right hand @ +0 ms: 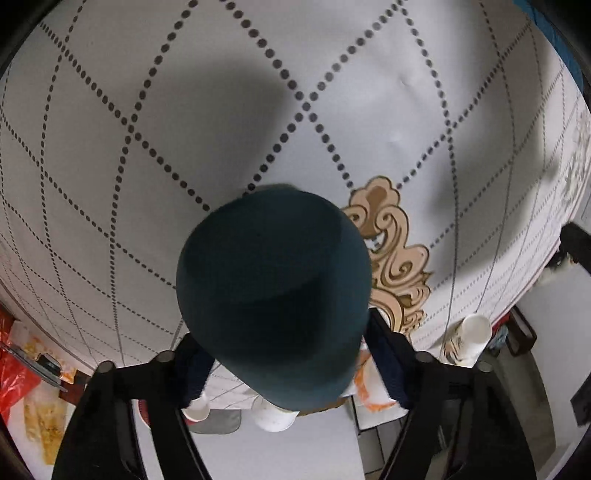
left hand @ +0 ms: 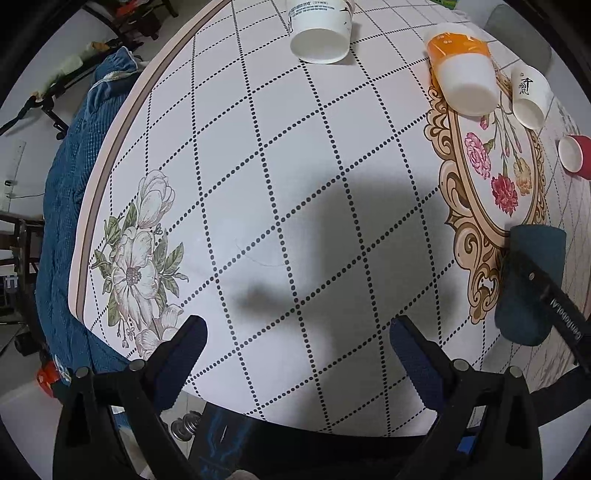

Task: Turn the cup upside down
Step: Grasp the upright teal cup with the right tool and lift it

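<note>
A dark teal cup (right hand: 273,295) fills the middle of the right wrist view, held between the fingers of my right gripper (right hand: 291,365), which is shut on it. Its flat closed base faces the camera, above the patterned tablecloth (right hand: 110,129). In the left wrist view the same cup (left hand: 532,284) sits at the right edge with the right gripper's finger across it. My left gripper (left hand: 297,343) is open and empty, low over the tablecloth (left hand: 295,166) near the table's front edge.
Upside-down cups stand at the far side: a white one (left hand: 321,33), an orange-and-white one (left hand: 465,74), a small white one (left hand: 528,96) and a red one (left hand: 576,151). A blue quilted cover (left hand: 70,229) hangs past the table's left edge.
</note>
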The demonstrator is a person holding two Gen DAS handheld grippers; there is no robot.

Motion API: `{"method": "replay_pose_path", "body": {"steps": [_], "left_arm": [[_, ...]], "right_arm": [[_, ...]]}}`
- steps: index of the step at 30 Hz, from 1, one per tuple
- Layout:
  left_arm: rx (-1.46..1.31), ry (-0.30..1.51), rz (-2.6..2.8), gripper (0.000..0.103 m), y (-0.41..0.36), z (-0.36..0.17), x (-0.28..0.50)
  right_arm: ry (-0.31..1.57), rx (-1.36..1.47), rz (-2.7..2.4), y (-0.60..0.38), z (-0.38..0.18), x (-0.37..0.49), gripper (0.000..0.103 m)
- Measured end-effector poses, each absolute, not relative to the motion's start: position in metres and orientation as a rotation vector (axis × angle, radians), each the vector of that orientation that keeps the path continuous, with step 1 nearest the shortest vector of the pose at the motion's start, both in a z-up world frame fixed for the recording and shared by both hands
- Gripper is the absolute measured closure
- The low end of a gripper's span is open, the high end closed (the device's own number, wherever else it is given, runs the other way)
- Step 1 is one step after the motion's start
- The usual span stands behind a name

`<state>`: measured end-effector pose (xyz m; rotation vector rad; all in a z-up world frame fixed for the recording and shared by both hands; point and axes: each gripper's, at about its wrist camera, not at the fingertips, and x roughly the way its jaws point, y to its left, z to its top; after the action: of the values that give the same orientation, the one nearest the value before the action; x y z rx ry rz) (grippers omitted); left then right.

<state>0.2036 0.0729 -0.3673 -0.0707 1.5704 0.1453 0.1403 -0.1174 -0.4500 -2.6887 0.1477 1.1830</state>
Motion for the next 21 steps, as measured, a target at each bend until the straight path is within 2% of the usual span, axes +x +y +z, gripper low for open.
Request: {"method": "replay_pose_path", "body": {"steps": [6, 12, 16, 21], "left_arm": [[-0.083, 1.572, 0.159, 0.002, 0.077, -0.368, 0.212], [-0.086, 1.571, 0.158, 0.002, 0.081, -0.366, 0.213], [-0.083, 1.561, 0.157, 0.002, 0.086, -0.362, 0.215], [-0.085, 1.545, 0.158, 0.002, 0.092, -0.357, 0.219]], "right_arm": [[0.209, -2.642, 1.208, -0.109, -0.451, 0.143, 0.029], [0.350, -2.539, 1.177, -0.091, -0.447, 0.150, 0.030], [0.536, -2.409, 1.119, -0.071, -0.438, 0.160, 0.030], [0.887, -2.138, 1.000, -0.035, -0.423, 0.190, 0.031]]}}
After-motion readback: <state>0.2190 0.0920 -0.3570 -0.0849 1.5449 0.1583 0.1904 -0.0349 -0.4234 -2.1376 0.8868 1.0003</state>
